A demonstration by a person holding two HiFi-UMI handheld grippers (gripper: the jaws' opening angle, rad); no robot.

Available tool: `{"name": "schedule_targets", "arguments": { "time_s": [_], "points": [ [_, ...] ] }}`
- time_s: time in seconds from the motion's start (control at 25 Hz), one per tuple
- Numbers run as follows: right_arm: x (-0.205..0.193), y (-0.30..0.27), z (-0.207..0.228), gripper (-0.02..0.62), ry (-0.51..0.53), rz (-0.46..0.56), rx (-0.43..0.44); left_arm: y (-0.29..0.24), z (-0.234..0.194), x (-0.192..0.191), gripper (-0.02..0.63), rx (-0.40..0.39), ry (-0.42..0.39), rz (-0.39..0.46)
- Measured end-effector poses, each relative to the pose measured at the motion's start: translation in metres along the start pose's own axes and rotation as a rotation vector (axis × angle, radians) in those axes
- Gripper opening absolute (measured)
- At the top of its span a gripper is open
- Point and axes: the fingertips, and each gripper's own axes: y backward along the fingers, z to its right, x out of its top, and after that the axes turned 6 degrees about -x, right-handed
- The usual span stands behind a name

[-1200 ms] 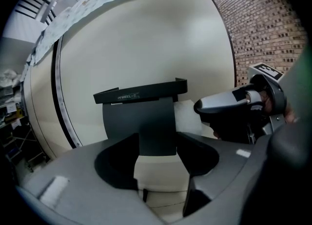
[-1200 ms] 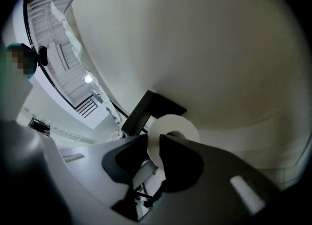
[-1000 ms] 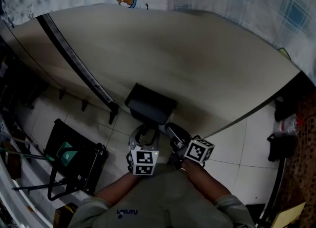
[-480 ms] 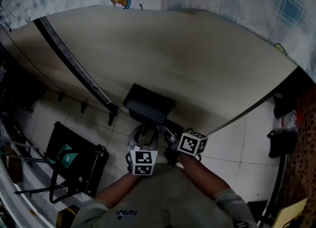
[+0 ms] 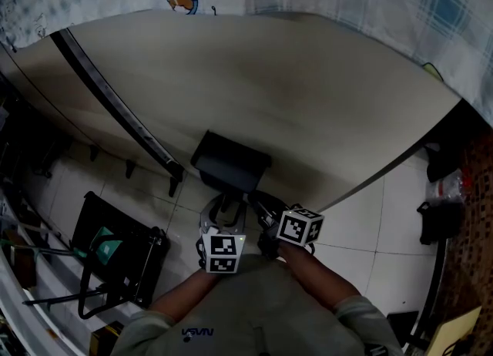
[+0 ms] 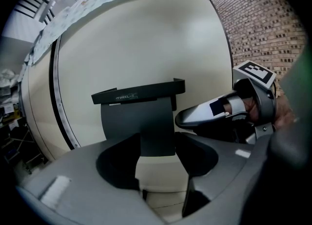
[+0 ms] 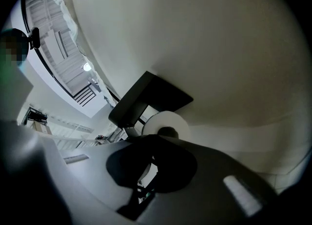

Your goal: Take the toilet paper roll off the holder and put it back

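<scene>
The black holder [image 5: 231, 162] sat fixed on the curved cream wall panel [image 5: 308, 77], and the toilet paper roll [image 7: 163, 121] hung under its flat top, its white end face and dark core showing in the right gripper view. The left tongs [image 5: 223, 208] stood apart just short of the holder, clamping nothing, with the holder's dark front plate showing through the gap. The right tongs [image 5: 259, 202] pointed in from the side, close beside the left. Their tips looked drawn together right at the lower edge of the roll's end face, though I couldn't tell if they touched the paper. A dark wire rack [image 5: 115, 250] stood on the tiled floor [image 5: 370, 231] to the person's left.
</scene>
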Motion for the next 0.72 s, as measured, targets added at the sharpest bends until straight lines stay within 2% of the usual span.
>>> {"name": "schedule_targets", "arguments": {
  "time_s": [0.48,0.72],
  "points": [
    [-0.002,-0.006,-0.009,0.000,0.073,-0.031,-0.002,0.004,0.003,0.000,0.210,-0.013,0.002,0.004],
    [0.013,0.029,-0.012,0.000,0.148,0.026,-0.039,0.026,0.018,0.007,0.181,-0.060,0.075,0.058]
  ]
}}
